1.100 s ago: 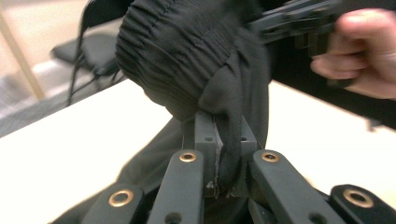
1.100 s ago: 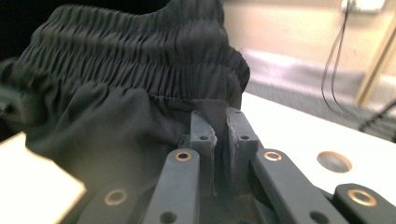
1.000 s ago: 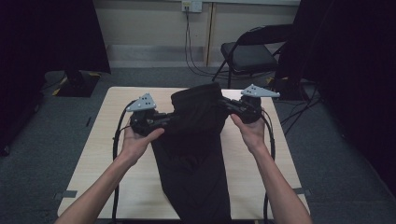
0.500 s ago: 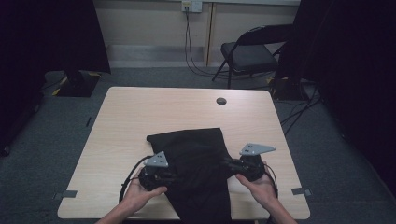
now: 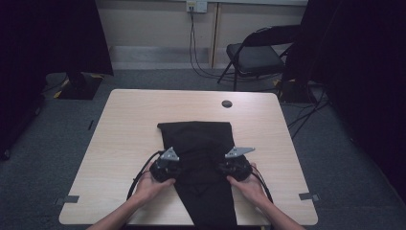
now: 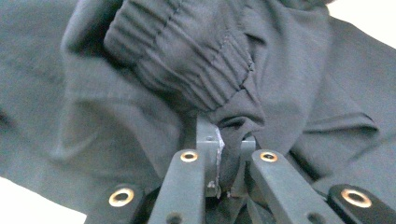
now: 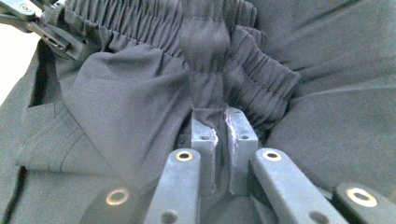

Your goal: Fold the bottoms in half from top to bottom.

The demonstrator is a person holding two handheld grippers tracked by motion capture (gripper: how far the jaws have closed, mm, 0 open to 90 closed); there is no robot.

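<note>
The room was dim. A pale wooden tabletop point(image 5: 119, 143) stood on grey carpet point(image 5: 57, 120), with a small dark round disc point(image 5: 227, 104) near its 12 o'clock edge. At 1 o'clock a black folding chair point(image 5: 253, 55) faced a beige wall point(image 5: 153, 24) — cables point(image 5: 194, 48) dropped from a wall socket point(image 5: 196, 5). Black curtains point(image 5: 48, 38) hung at 10 and 3 o'clock.
</note>
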